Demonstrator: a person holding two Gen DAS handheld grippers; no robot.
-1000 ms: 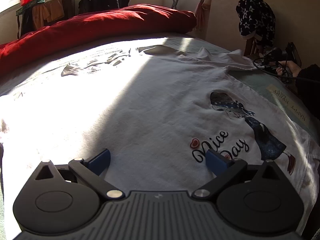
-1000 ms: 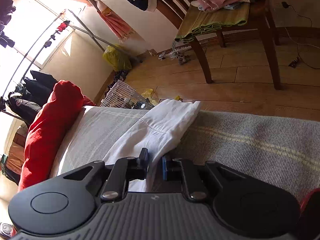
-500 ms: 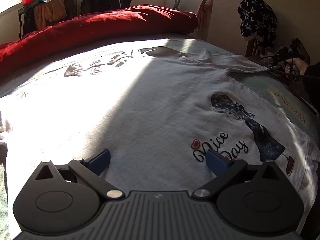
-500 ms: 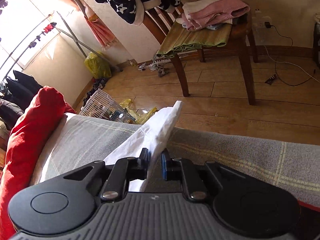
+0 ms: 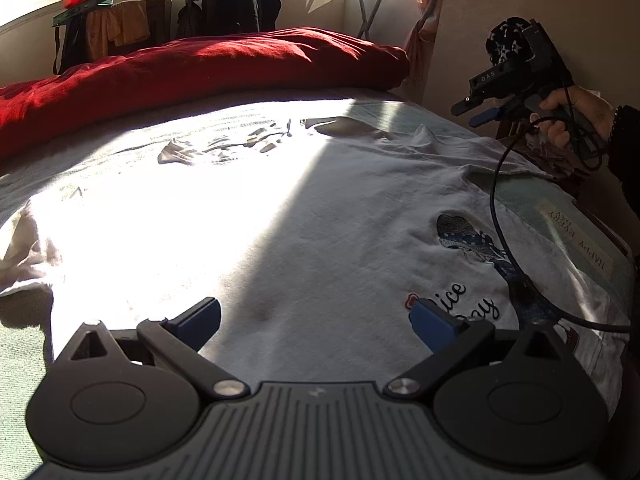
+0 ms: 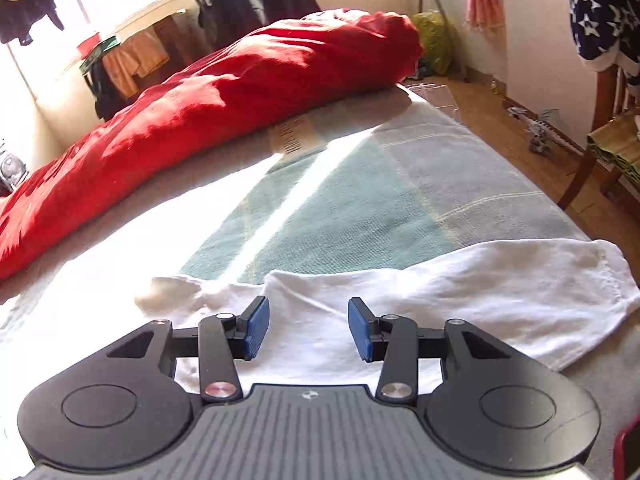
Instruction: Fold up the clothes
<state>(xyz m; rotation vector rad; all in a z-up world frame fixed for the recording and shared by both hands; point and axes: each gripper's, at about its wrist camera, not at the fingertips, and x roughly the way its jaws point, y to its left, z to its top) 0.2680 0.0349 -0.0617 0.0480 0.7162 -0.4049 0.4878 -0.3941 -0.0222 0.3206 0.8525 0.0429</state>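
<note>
**White T-shirt lying flat, both grippers free of it**

The right gripper [image 6: 308, 330] is opening its jaws, and nothing is sitting between its 2 blue pads [image 6: 256, 327]. They are hanging just above the white T-shirt [image 5: 320, 216], over the part where the sleeve [image 6: 540, 288] is running out to the right toward the edge of the bed [image 6: 400, 184]. From the left wrist view this gripper is seen raised in a hand [image 5: 568, 116], above the far right corner of the shirt.

The left gripper [image 5: 316, 316] is standing wide open. Its pads are near the lower part of the shirt, on either side of a plain area, with the "Nice Day" print [image 5: 460, 300] just beside the right pad. Whether they are touching the cloth I cannot tell.

The shirt is spreading face up over most of the bed, in front of the red quilt [image 5: 200, 64]. I am judging it as light, soft and limp: it is going to sag and wrinkle when lifted, and it will not hold its shape. It seems not slippery and not fragile. The good places to take hold are probably the sleeve end or shoulder seam and the hem corner, pinching only 1 layer edge so that the fold is coming over cleanly.
</note>
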